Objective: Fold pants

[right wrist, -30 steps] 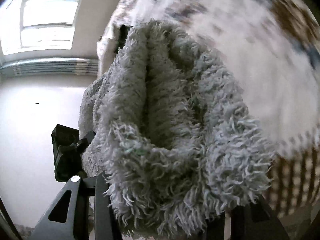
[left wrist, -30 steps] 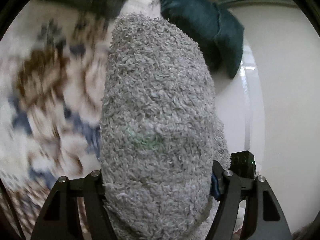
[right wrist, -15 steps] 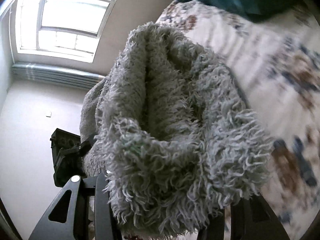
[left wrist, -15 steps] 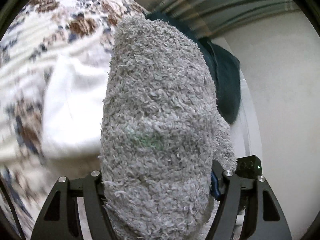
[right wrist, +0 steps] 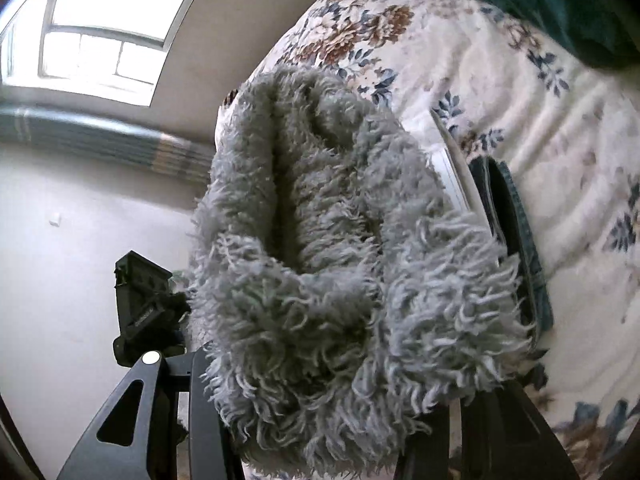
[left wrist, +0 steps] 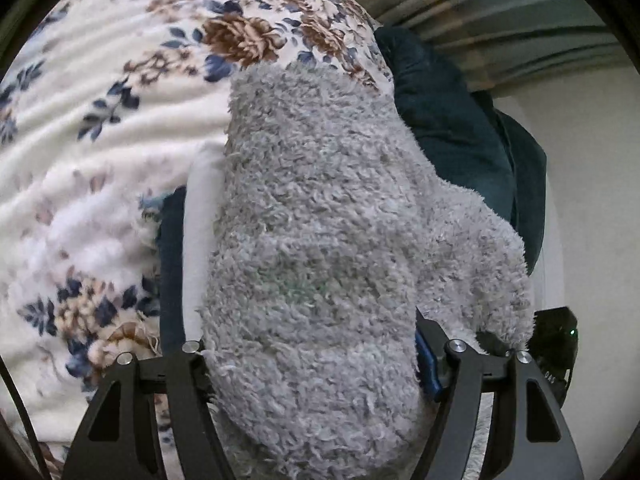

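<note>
While the left claw (left wrist: pixel 316 364) grips the fuzzy grey pants (left wrist: pixel 320 240) (jaws fairly wide), the right claw (right wrist: pixel 320 412) clamps another bunch.

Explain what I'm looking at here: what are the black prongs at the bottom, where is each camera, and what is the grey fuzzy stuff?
No robot arm here: a person carries two hand-held claws, each with a wide-angle camera looking forward along its fingers. In the left view, the black prongs are the left claw, gripping a bunch of grey fleece pants. In the right view, the right claw grips another bunch of the same pants. Below lies a flowered bedspread with a dark green pillow and a small stack of folded clothes. The black box at the left edge is probably the other claw.
</note>
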A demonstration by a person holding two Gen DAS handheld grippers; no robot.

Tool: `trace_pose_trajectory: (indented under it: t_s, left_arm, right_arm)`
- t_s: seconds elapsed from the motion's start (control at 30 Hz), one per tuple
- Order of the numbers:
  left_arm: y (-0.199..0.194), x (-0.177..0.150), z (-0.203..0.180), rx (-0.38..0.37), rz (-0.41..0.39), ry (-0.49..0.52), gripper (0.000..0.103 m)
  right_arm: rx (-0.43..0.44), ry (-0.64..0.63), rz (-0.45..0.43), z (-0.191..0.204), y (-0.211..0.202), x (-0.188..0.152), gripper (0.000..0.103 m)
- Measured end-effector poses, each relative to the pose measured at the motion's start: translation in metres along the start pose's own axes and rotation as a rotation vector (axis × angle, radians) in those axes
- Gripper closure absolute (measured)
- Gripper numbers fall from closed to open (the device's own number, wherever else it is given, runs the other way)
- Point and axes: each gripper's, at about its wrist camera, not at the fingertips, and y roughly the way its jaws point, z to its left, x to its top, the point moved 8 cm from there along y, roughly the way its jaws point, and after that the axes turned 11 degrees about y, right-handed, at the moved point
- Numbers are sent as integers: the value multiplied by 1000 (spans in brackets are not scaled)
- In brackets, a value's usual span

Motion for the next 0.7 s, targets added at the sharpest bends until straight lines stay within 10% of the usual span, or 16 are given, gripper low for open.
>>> trace_pose_trajectory:
  t_s: [0.2, 0.27, 0.37, 0.7]
  left_arm:
    - [-13, -11, -9, 26, 16, -46, 30]
    - [-19, -12, -8, 103, 20, -42, 24]
    - [-40, -14, -20, 318, -33, 66, 9]
    - [-94, -41, -57, 673, -146, 183, 4]
  right_arm:
    - [-139, -55, 51, 6, 3, -2, 40]
    - [-209, -78, 67, 9, 2, -5, 19]
    - [-308, -128, 58, 17, -6, -11, 14]
    - [-732, -386, -278, 66, -90, -51, 10]
